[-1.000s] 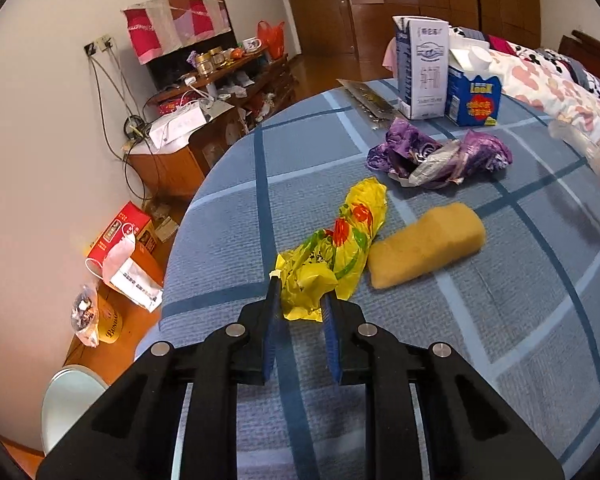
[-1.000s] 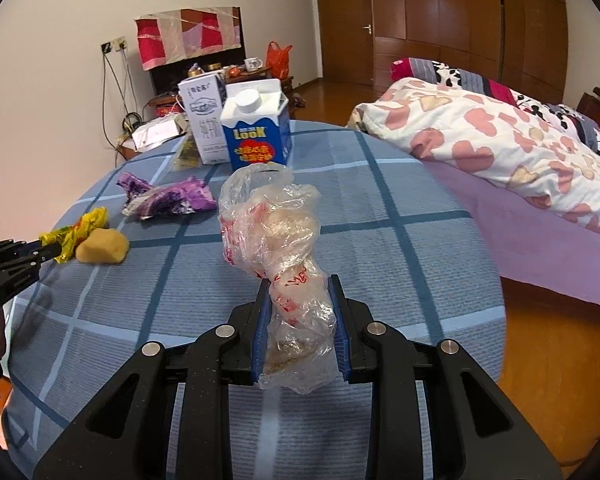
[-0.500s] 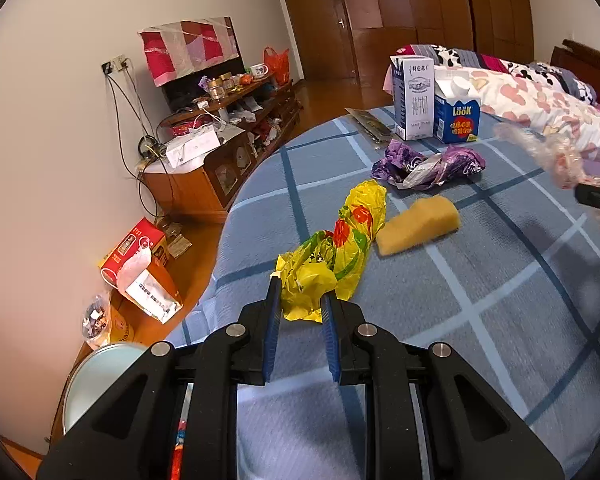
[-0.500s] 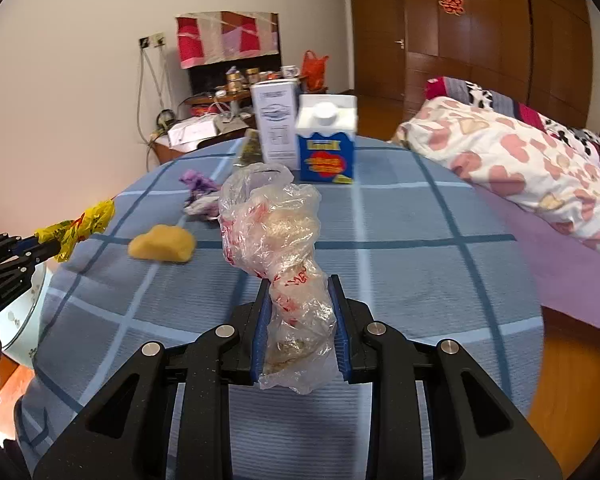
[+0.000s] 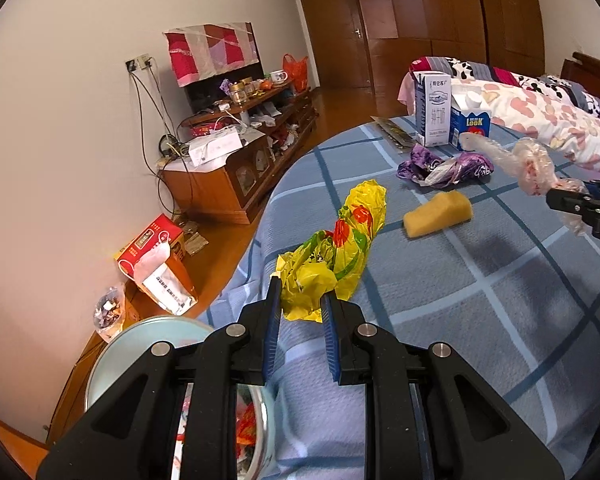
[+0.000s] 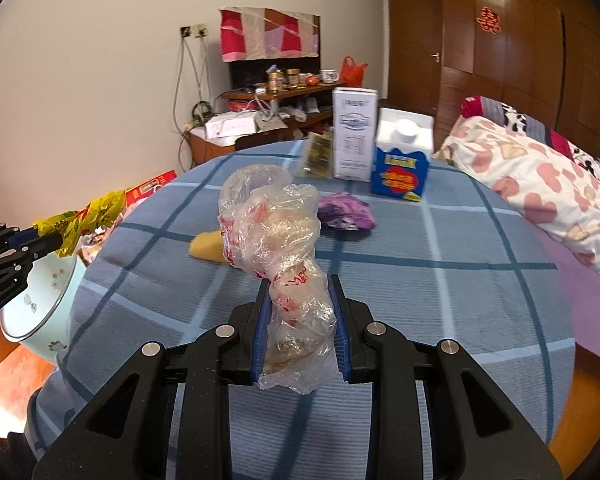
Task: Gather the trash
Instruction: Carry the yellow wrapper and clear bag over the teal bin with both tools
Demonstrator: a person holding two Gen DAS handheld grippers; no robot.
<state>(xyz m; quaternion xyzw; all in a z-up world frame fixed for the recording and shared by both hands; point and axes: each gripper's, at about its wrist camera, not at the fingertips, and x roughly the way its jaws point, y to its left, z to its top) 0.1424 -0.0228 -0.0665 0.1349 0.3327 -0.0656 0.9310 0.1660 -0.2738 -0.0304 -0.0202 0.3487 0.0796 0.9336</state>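
Fingers of the left gripper (image 5: 300,306) pinch a yellow wrapper (image 5: 340,246); the right gripper (image 6: 298,320) clamps a clear bag (image 6: 276,232). Both have swung toward the bin (image 5: 140,344), now at lower left, so dropping seems next.

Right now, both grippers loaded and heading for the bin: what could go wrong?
1. The yellow wrapper is pinched only at its crumpled end by the left gripper; it may slip out short of the bin.
2. The clear plastic bag in the right gripper towers above the jaws and could snag or spill crumbs.
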